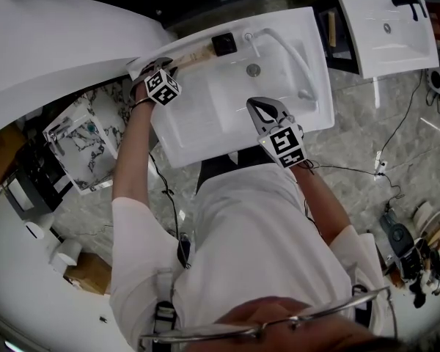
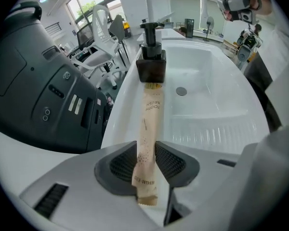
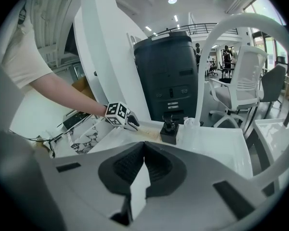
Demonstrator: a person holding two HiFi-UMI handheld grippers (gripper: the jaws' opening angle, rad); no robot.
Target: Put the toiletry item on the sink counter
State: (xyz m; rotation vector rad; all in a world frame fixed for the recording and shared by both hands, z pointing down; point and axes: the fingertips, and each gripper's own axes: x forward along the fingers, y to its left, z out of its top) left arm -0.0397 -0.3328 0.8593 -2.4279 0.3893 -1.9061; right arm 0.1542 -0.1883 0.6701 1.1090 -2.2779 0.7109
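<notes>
A toothbrush in a tan paper packet lies along the white sink counter's left rim, its far end touching a dark soap dispenser. My left gripper is open, with the packet's near end still between its pads. In the head view the left gripper is at the sink's back left corner, by the packet and dispenser. My right gripper hovers over the basin, shut and empty. The right gripper view shows the left gripper by the dispenser.
A white arched faucet stands at the sink's back right, with the drain in the basin. A marble-patterned stand sits left of the sink. A second sink is at top right. Cables and clutter cover the floor.
</notes>
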